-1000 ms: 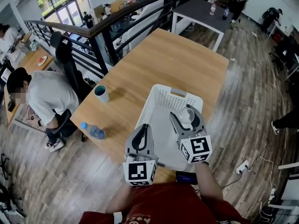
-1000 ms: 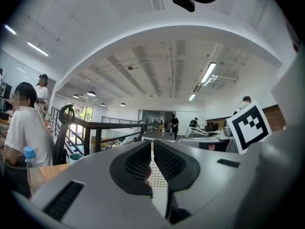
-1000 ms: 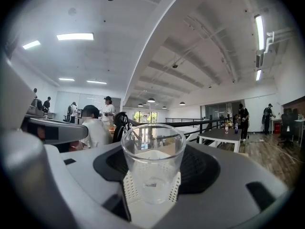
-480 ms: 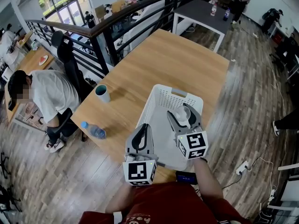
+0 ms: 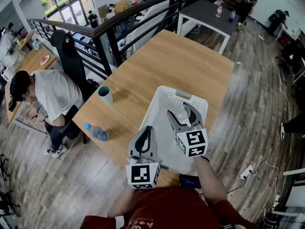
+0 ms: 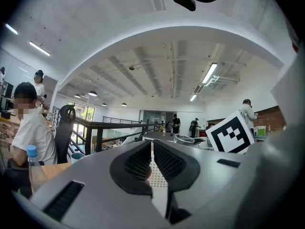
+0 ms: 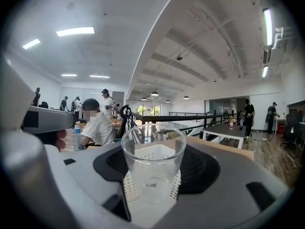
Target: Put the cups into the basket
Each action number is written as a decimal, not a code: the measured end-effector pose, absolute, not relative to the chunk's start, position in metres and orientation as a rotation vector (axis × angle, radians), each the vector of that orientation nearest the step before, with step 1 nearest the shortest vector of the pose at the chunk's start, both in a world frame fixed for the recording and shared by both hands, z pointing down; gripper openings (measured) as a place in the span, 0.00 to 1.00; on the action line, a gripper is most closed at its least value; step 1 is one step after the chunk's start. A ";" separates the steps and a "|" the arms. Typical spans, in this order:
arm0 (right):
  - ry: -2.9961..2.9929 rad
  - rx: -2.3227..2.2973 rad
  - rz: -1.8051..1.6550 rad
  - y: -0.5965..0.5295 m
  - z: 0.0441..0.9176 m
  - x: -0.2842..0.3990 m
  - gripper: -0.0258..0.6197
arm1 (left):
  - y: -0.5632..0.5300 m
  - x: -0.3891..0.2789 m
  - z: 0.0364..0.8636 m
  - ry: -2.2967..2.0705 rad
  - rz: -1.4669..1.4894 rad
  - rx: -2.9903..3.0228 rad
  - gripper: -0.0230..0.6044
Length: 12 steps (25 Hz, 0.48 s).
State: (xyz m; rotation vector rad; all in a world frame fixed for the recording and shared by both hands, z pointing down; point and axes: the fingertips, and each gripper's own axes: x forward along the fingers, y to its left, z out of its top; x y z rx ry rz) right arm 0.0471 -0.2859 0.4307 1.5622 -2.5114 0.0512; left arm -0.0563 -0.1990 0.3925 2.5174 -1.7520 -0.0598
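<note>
The right gripper (image 7: 153,175) has its jaws clamped on a clear plastic cup (image 7: 153,163), one pad on each side of the lower half. The cup is upright with its open mouth up, sticking well above the pads, and it looks empty. From the head view that gripper (image 5: 182,114) and its cup (image 5: 181,111) sit inside the outline of the white perforated basket (image 5: 151,109), toward the far right part of it. Can't really tell whether the cup's base is touching the basket floor or is just above it.

The left gripper (image 6: 152,147) has its jaws squeezed down to a thin sliver with nothing between them. In the head view it (image 5: 146,130) is parked at the basket's near left corner, pointing across the counter (image 5: 176,61).

Further out, a teal cup (image 5: 105,94) stands on the wooden counter left of the basket, well apart from both grippers. A water bottle with a blue cap (image 5: 96,133) is near the counter's left edge. Past that edge a person in a white shirt (image 5: 52,92) sits by a dark railing (image 5: 102,30).
</note>
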 end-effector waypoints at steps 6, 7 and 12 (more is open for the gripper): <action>-2.490 1.537 0.103 -0.294 0.447 0.041 0.48 | -0.199 -0.058 0.392 -1.758 -0.064 2.510 0.07; -2.486 1.532 0.111 -0.296 0.450 0.041 0.48 | -0.199 -0.058 0.393 -1.759 -0.064 2.508 0.07; -2.458 1.496 0.147 -0.305 0.470 0.038 0.48 | -0.200 -0.058 0.394 -1.759 -0.071 2.507 0.07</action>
